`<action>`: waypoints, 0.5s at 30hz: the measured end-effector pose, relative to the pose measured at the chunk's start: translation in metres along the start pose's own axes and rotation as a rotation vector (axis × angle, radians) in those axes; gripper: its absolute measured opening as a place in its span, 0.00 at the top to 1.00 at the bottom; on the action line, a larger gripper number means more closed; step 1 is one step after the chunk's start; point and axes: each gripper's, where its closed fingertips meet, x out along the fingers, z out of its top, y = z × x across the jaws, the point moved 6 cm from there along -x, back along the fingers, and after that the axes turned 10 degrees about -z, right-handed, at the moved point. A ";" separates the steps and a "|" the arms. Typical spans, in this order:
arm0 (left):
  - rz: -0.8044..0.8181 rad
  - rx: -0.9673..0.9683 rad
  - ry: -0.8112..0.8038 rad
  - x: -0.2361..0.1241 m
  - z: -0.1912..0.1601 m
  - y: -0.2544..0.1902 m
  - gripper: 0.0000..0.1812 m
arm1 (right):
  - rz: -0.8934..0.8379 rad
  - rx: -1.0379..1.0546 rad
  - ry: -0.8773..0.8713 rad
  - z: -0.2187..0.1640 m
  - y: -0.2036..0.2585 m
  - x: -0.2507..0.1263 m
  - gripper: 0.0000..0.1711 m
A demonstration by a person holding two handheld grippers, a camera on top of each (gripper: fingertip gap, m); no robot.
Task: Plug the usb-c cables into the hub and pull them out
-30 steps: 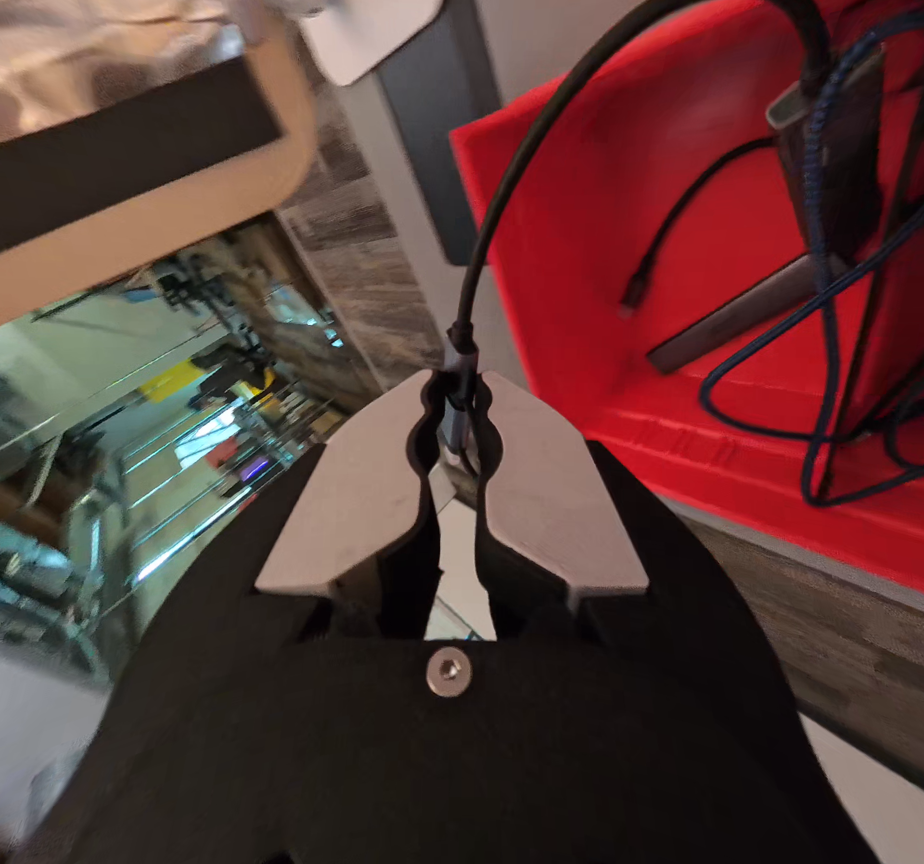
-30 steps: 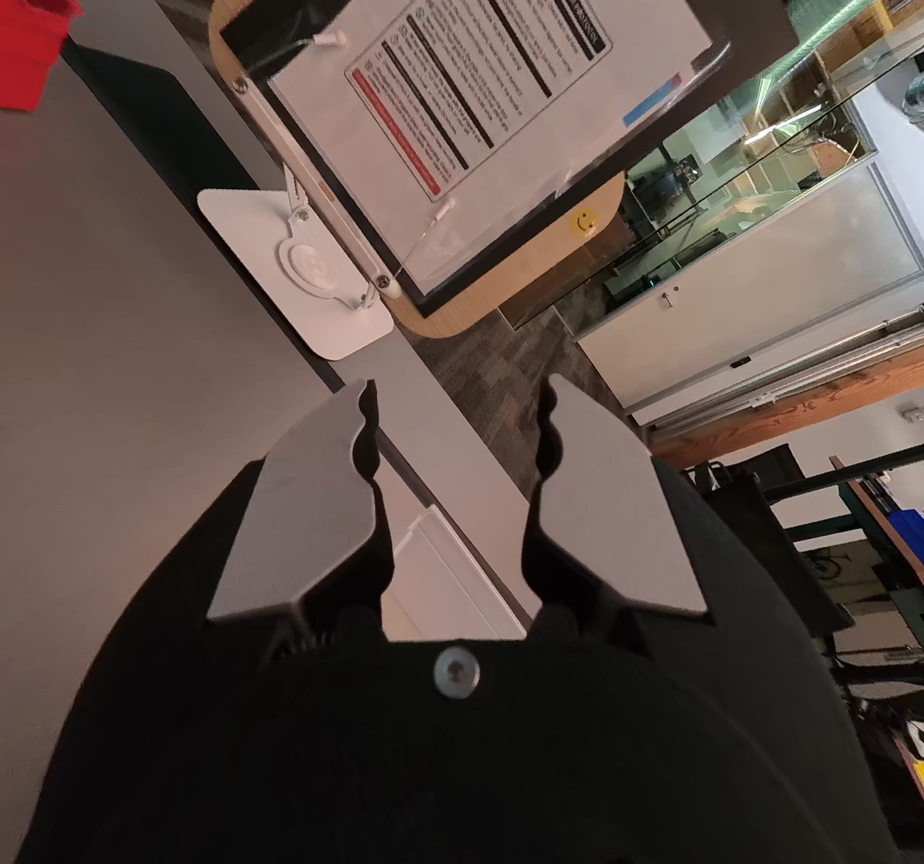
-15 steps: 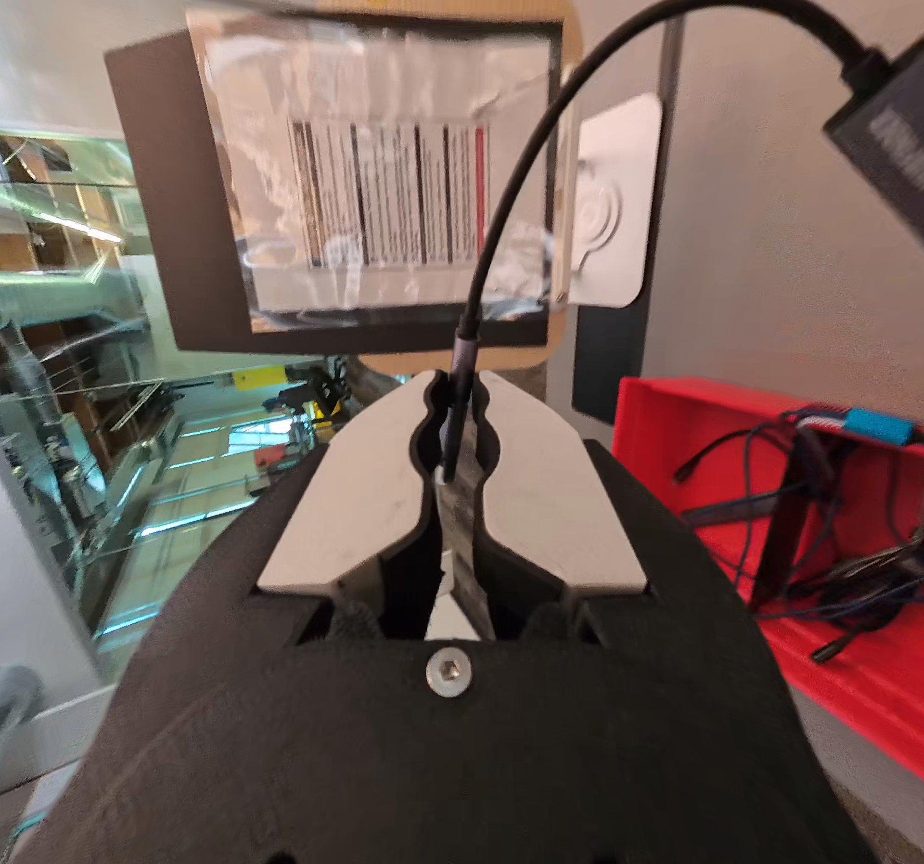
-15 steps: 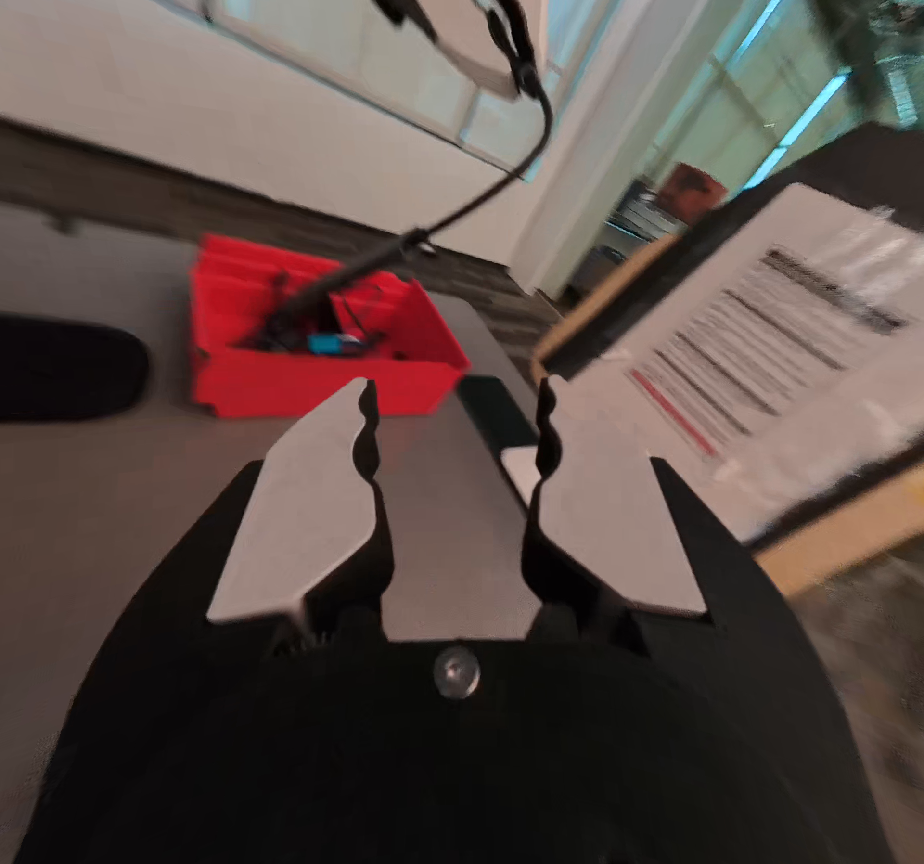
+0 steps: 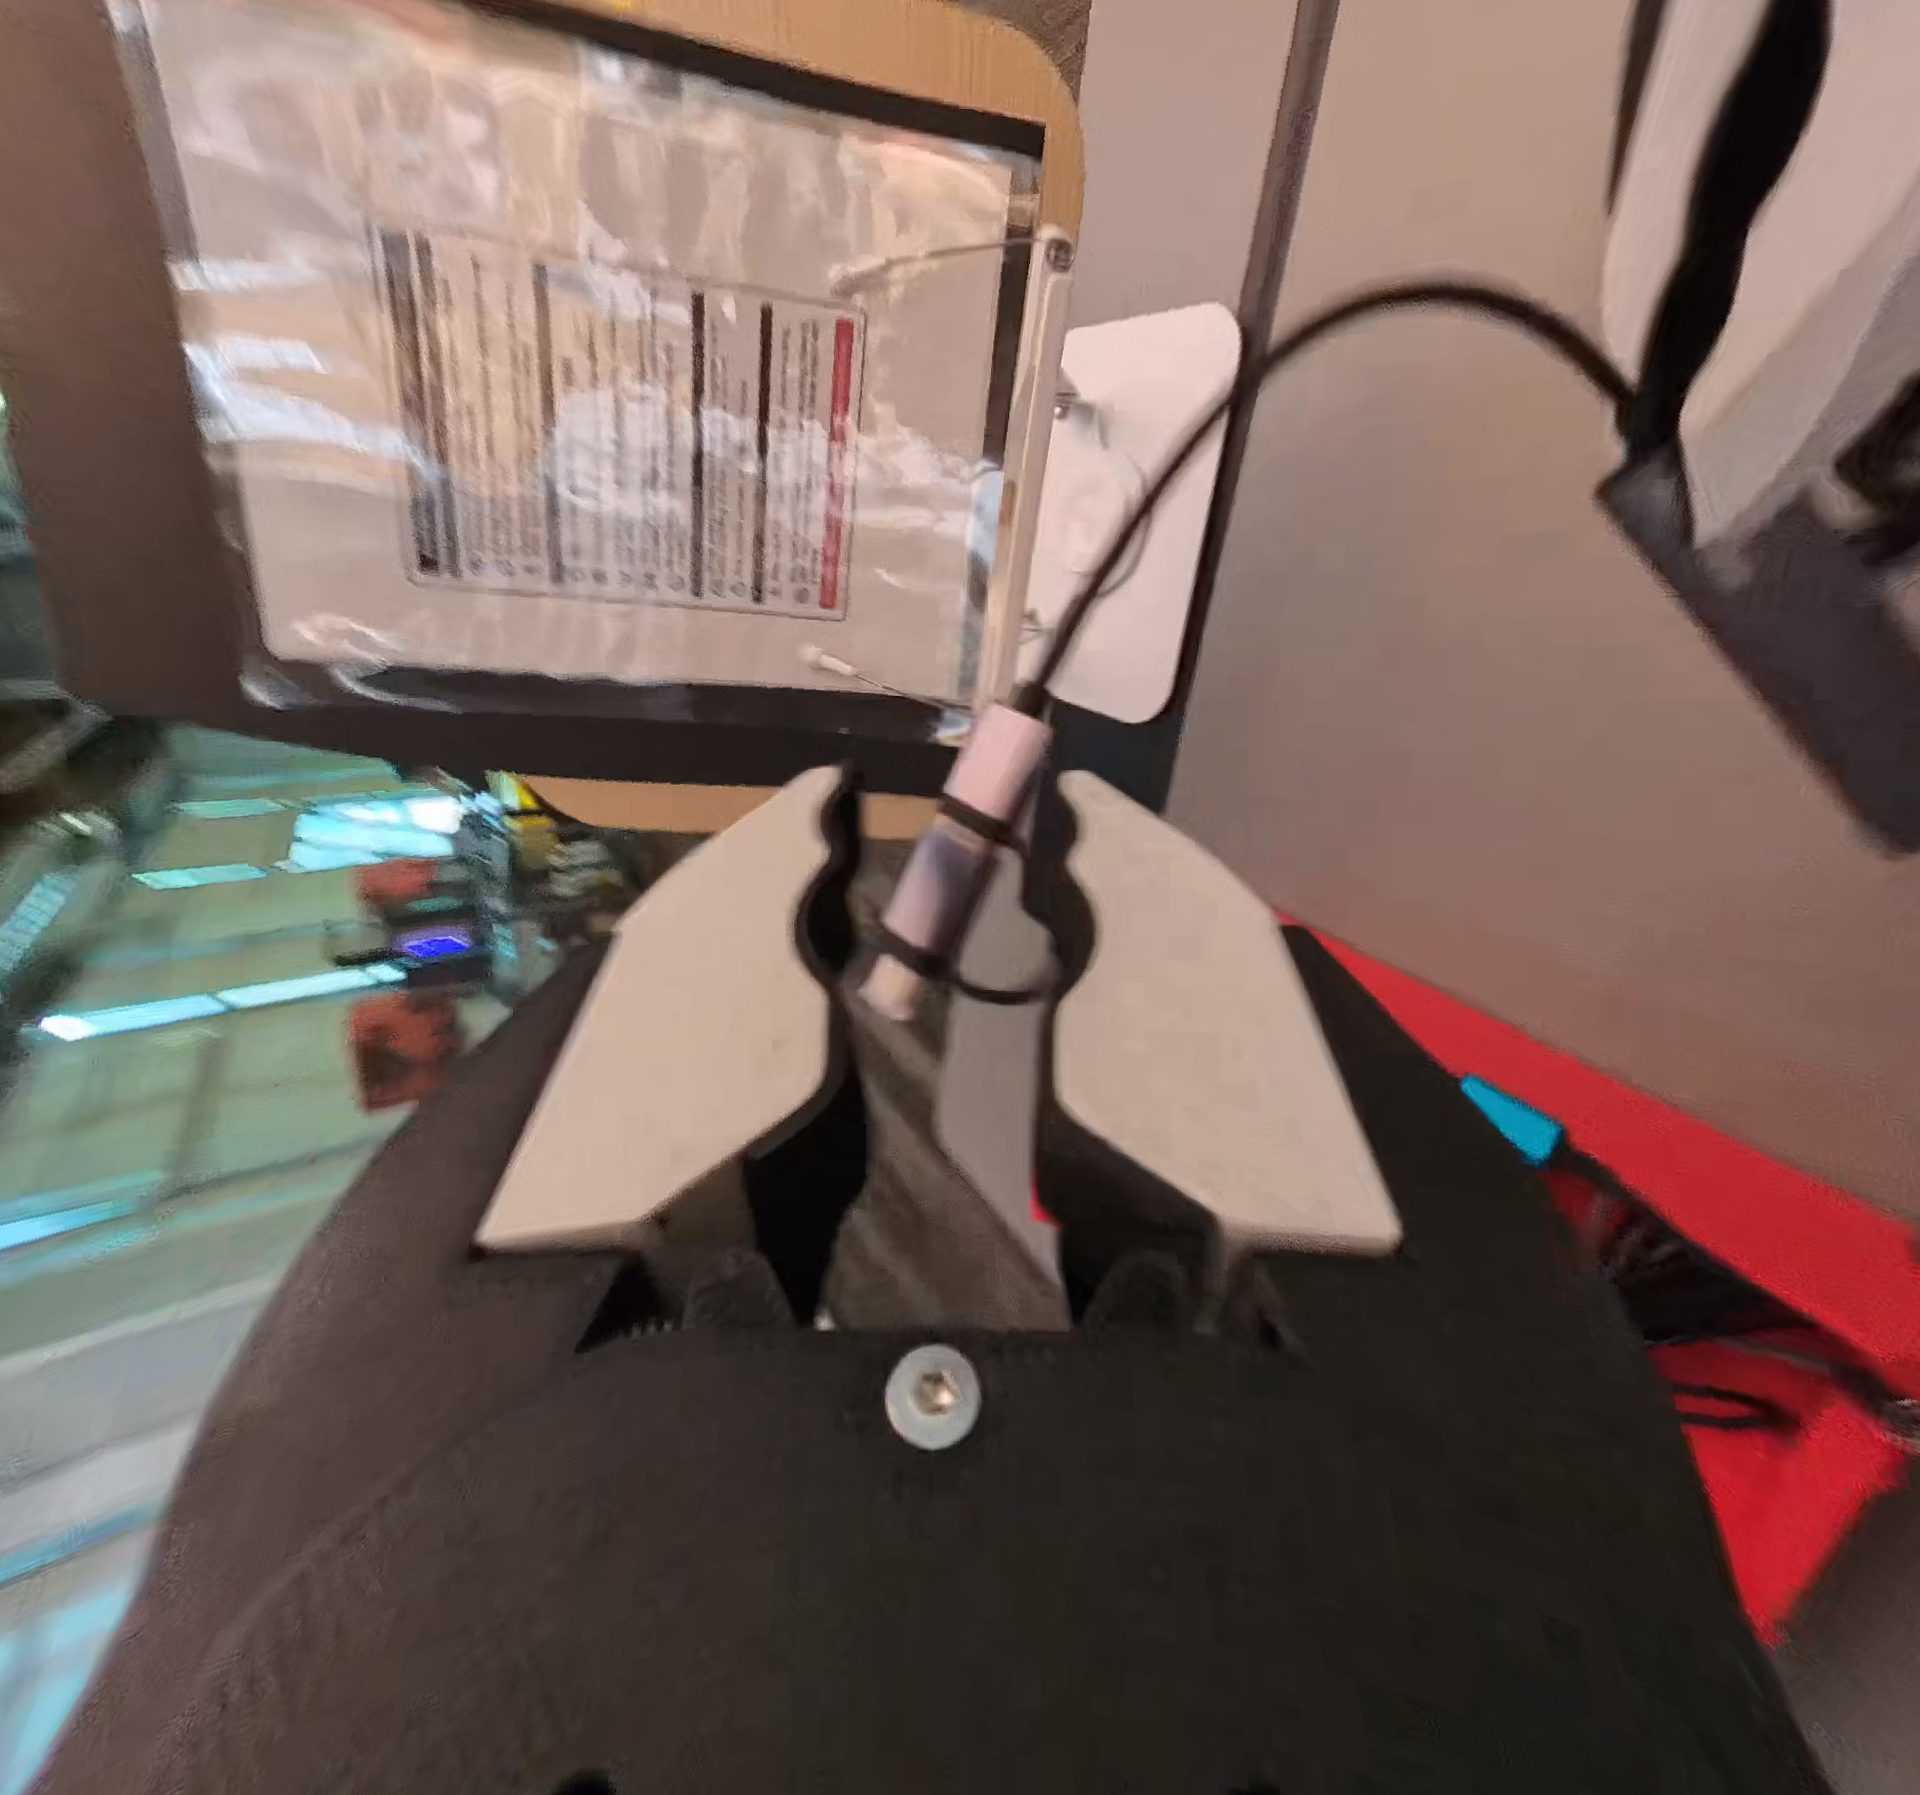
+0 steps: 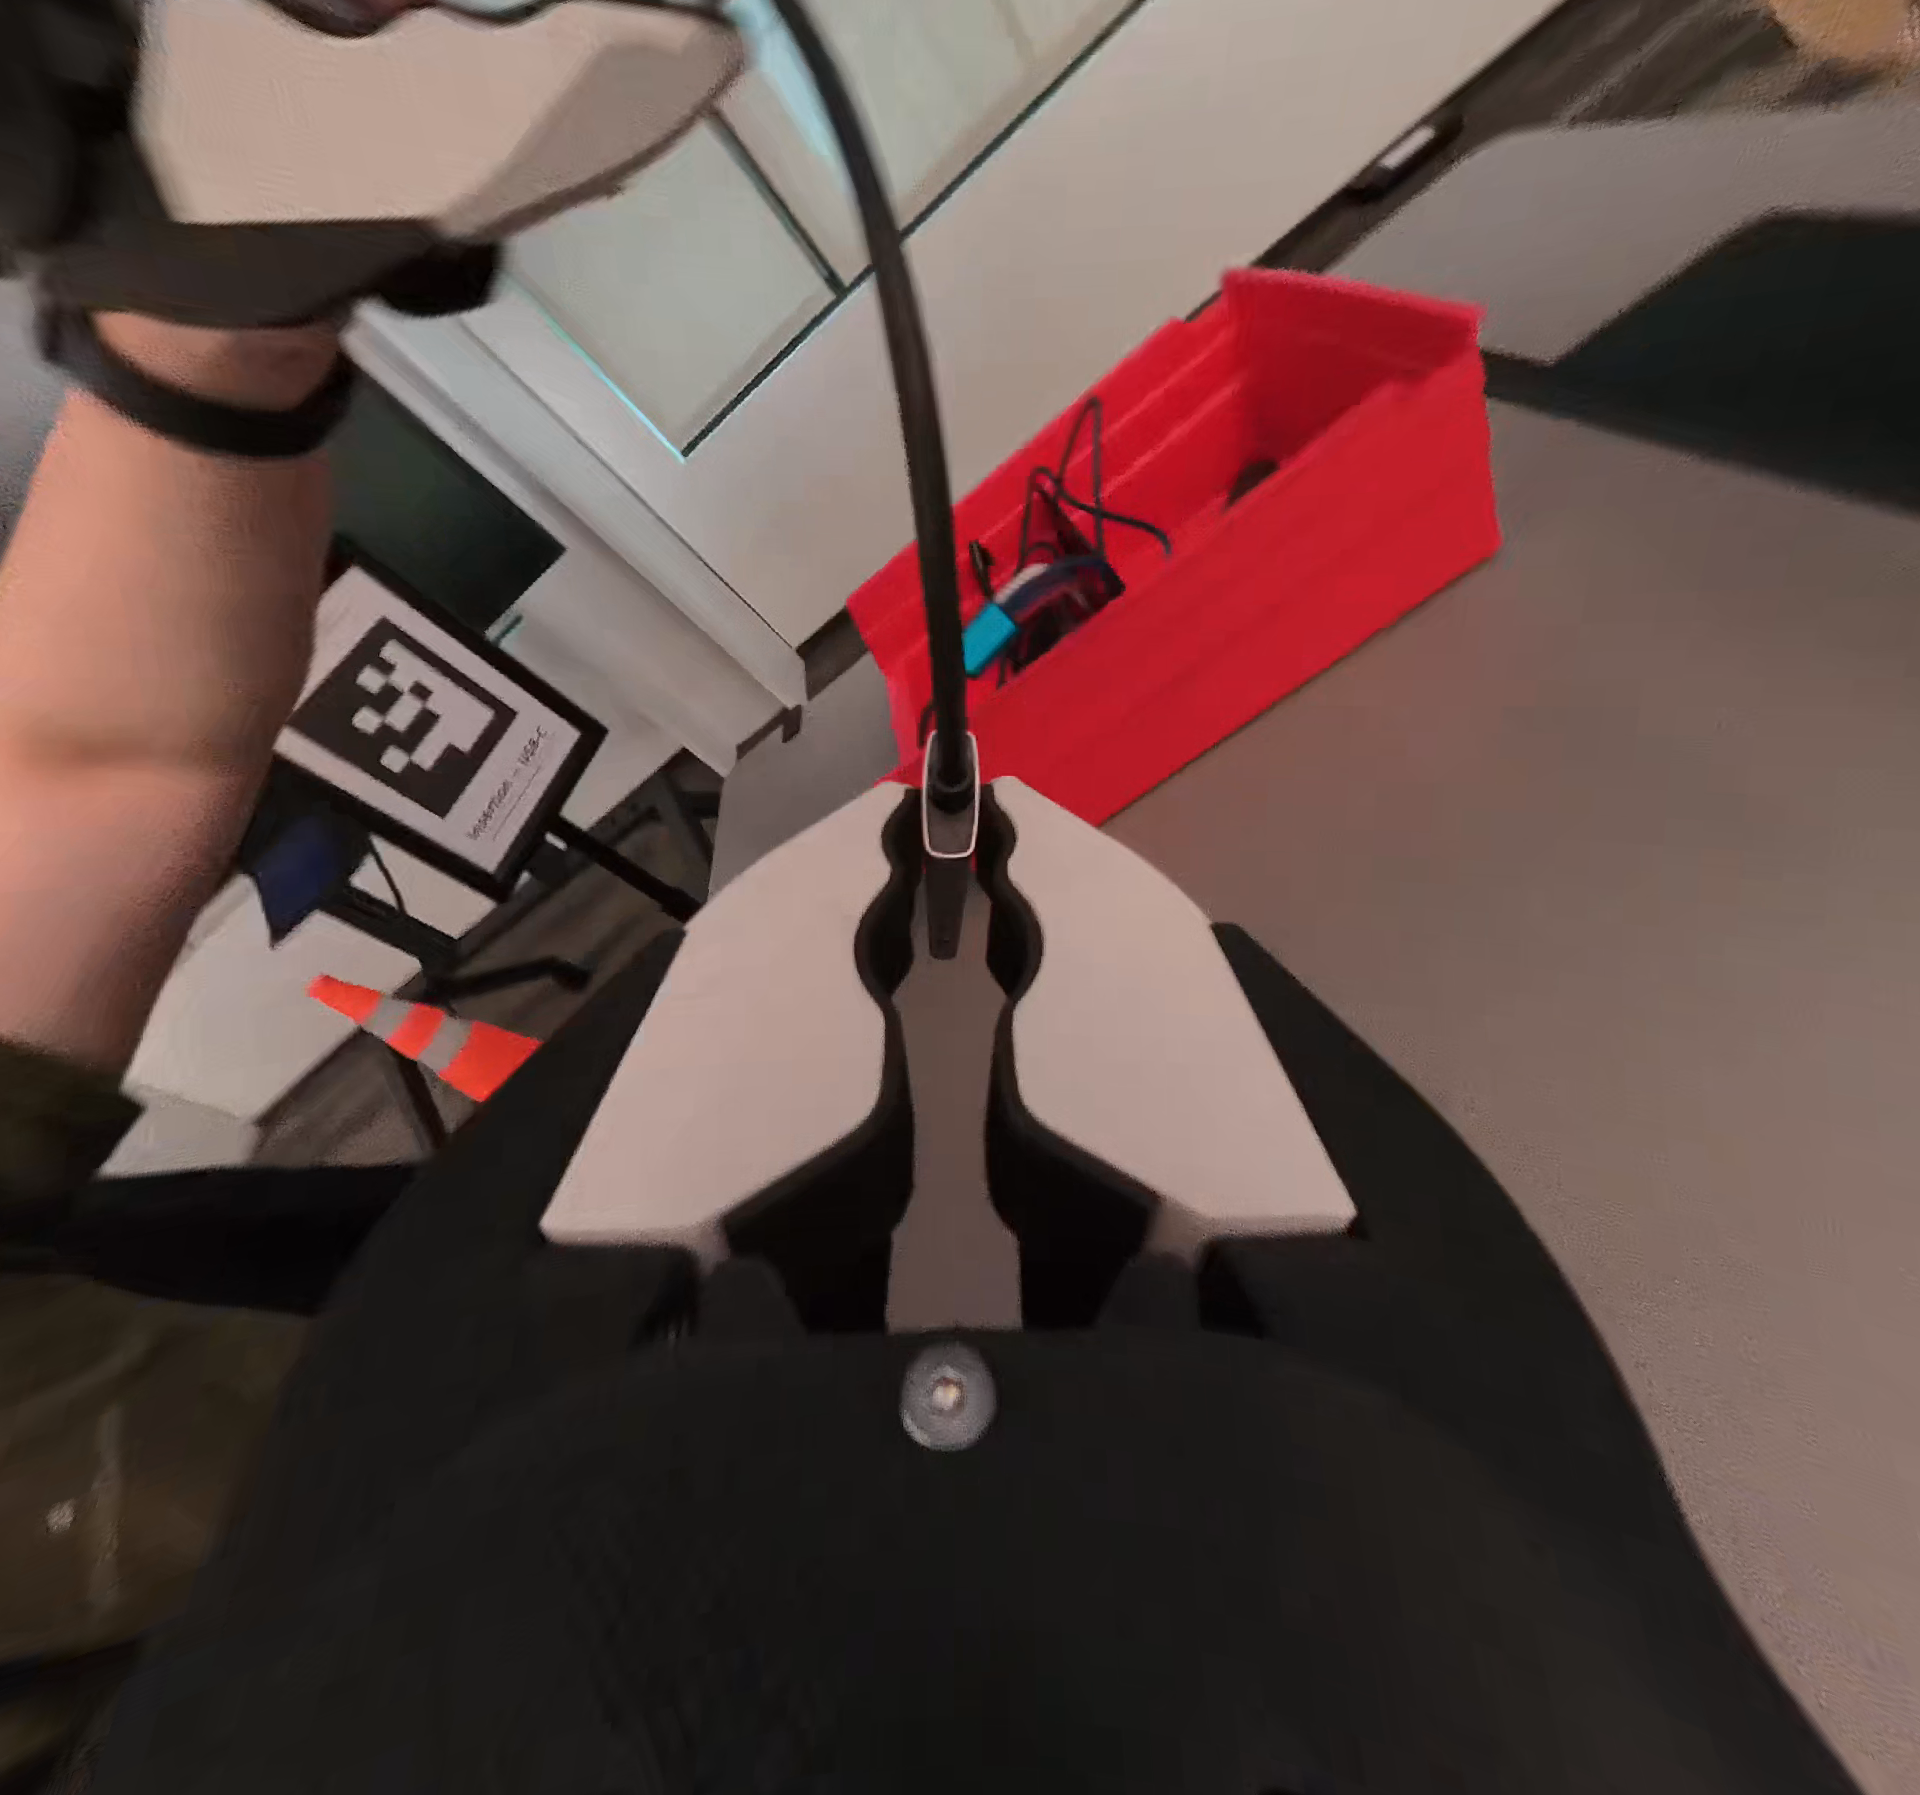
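Left wrist view first, with everything placed off the red plastic bin (image 5: 1714,1226) at lower right. Far to its left and higher stands the blurred tan board with a laminated printed sheet (image 5: 623,415), and a white flat base plate (image 5: 1143,519) sits between that board and the bin. The left gripper (image 5: 940,795), just left of the bin, has its grey fingers clearly apart. A silver-grey cable plug (image 5: 971,852) lies tilted in the gap, nearer the right finger and clamped by neither. Whether it touches that finger, I cannot tell. Its thin black cable (image 5: 1299,332) arcs up and over to the dark grey box-shaped hub (image 5: 1787,623), which hangs in the air above the bin.

Over to the right wrist view. Well left of the bin are a person's forearm (image 6: 135,654), a black-and-white square marker card (image 6: 436,706) and an orange striped cone (image 6: 426,1033). The right gripper (image 6: 948,800), in front of the bin's near left corner, is pinched tight on a dark metal-rimmed plug (image 6: 945,893). Its thick black cable (image 6: 914,395) climbs straight up past the bin's left end. The bin itself rests on the grey tabletop (image 6: 1558,914), with a tangle of cables inside it.
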 end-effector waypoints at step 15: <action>-0.197 -0.468 -0.104 0.001 -0.027 -0.114 0.59 | -0.202 0.470 0.069 -0.078 -0.098 0.078 0.94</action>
